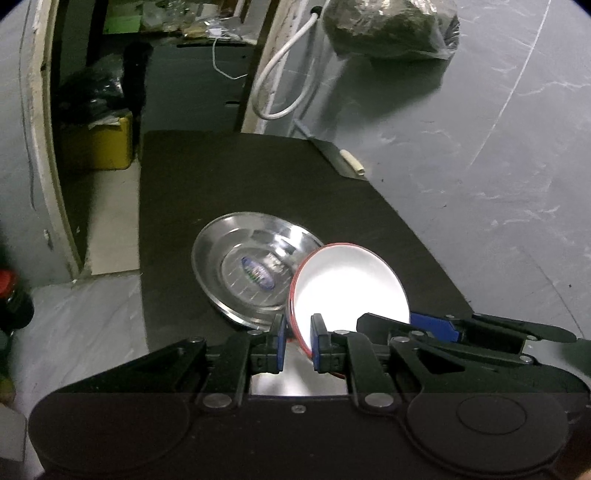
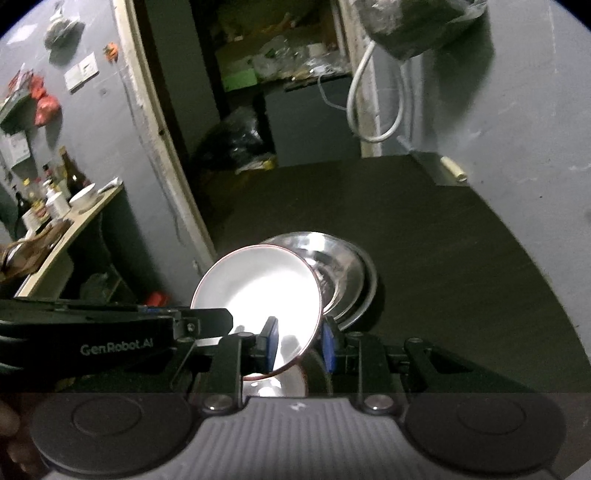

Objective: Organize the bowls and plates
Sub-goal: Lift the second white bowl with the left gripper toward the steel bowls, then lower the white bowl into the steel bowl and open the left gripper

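Note:
A white bowl (image 1: 351, 288) with a red outside hangs tilted over the near edge of a steel dish (image 1: 255, 273). The dish lies on the dark table (image 1: 221, 184). My left gripper (image 1: 299, 334) is shut on the bowl's near-left rim. My right gripper (image 1: 436, 328) comes in from the right, its blue pad at the bowl's other side. In the right wrist view the bowl (image 2: 266, 288) sits with its rim between the pads of my right gripper (image 2: 300, 341), which is shut on it. The left gripper (image 2: 207, 325) reaches in from the left, and the steel dish (image 2: 343, 273) lies behind.
A cleaver with a pale handle (image 1: 343, 158) lies at the table's far right corner. A white cable (image 1: 280, 85) and a filled bag (image 1: 391, 29) hang on the wall. Left of the table are a drop to the floor, a yellow box (image 1: 99, 144) and a side table with bottles (image 2: 55, 199).

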A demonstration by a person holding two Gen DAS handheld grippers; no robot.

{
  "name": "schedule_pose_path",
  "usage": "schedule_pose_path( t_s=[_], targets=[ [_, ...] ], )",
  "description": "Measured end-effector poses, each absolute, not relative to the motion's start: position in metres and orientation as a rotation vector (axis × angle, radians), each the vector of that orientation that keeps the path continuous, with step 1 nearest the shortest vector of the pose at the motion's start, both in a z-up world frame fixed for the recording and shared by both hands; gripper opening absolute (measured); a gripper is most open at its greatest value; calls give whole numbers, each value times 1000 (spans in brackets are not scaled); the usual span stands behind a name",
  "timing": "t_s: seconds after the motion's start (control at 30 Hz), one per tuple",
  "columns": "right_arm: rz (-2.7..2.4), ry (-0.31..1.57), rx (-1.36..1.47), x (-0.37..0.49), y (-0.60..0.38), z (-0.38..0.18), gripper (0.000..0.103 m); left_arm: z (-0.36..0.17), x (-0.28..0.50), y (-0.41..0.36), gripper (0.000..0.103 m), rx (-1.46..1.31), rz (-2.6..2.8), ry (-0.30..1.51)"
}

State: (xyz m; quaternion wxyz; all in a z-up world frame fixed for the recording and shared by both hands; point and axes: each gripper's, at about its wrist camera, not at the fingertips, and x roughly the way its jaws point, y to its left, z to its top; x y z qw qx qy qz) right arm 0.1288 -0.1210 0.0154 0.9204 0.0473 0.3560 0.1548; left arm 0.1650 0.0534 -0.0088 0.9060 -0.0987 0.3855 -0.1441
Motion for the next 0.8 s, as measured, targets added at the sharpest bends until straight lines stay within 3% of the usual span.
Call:
schedule_pose_path(
  t_s=[0.8],
  targets=[
    [360, 911, 44, 134, -107, -13, 28, -45, 156, 57, 15, -204, -259, 919]
  ],
)
